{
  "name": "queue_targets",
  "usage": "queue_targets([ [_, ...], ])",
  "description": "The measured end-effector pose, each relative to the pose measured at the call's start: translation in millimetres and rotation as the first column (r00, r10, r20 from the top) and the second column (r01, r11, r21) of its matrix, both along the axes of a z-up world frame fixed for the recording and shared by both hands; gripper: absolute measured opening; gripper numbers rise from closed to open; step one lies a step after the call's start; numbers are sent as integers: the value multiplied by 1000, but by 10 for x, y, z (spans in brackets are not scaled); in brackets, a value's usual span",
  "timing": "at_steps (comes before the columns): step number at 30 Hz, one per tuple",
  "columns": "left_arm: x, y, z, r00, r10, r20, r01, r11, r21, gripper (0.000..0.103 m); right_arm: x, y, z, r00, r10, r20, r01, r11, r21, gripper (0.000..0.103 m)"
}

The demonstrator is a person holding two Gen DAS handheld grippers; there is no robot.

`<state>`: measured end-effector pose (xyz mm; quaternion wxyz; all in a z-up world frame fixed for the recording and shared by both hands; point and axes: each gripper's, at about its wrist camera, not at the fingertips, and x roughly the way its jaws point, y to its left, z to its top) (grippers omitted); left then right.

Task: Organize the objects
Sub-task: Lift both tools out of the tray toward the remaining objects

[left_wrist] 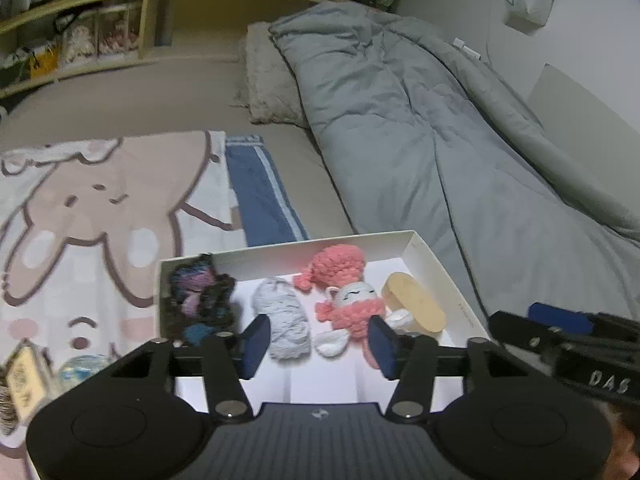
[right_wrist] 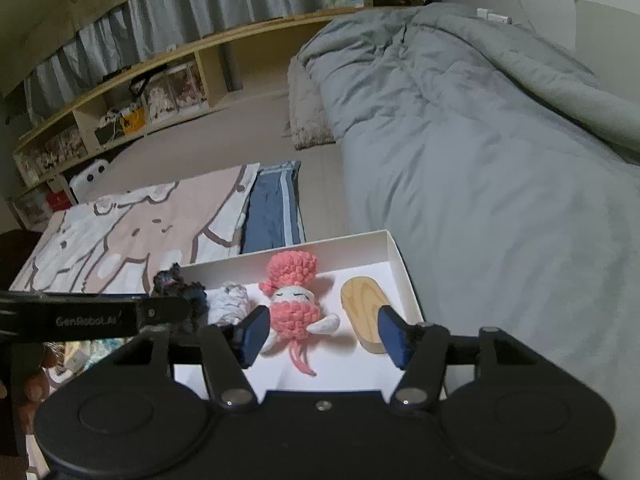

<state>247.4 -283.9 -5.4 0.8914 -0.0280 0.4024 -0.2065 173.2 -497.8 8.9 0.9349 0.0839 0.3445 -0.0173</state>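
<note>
1. Left wrist view: left claw (left_wrist: 316, 344) spread, empty, above white box (left_wrist: 436, 258). Inside, L to R: dark yarn (left_wrist: 200, 300), grey yarn (left_wrist: 284, 320), pink doll (left_wrist: 348, 300), wooden piece (left_wrist: 416, 304). Best lifted clear, no snagging yarn.
2. Right wrist view: right claw (right_wrist: 324, 332) spread, empty, same box on bed.

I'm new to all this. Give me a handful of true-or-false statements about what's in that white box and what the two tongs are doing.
1. The white box holds a pink crocheted doll. True.
2. The grey yarn bundle lies between the dark yarn bundle and the doll. True.
3. The wooden oval piece lies outside the box on the grey duvet. False: it lies inside the box, at its right end.
4. The left tongs are clamped on the doll. False: they are open and hold nothing.
5. The right tongs are empty. True.
</note>
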Motion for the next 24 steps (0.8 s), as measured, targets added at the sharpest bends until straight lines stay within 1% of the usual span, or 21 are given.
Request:
queue_targets([
  [2,-70,50,52,1000,0,18,0,1000,18,66,-76,35,57,1000,-6,8,6,1000,-12,66],
  [4,-150,105,100,999,0,39,-1,1000,31,78,-134,71,92,1000,-9,13,10,1000,-28,69],
  [5,-186,128,119,999,-1,46,0,999,34,80,-167,92,107,1000,-11,16,11,999,-35,72],
  [7,-253,175,156,998,-6,56,4,999,42,86,-232,132,137,1000,-12,20,13,999,-43,74],
  [12,-406,305,235,996,-8,86,4,999,52,94,-387,212,195,999,-28,31,30,998,-61,84],
  [16,-542,409,268,993,-16,113,8,998,66,101,-501,277,227,998,-37,44,40,997,-63,89],
  [18,-594,470,271,993,-17,120,9,998,67,103,-553,305,235,998,-44,47,47,997,-61,91],
  [24,-730,628,289,990,-13,142,3,997,74,103,-734,397,236,997,-54,56,57,996,-64,97],
])
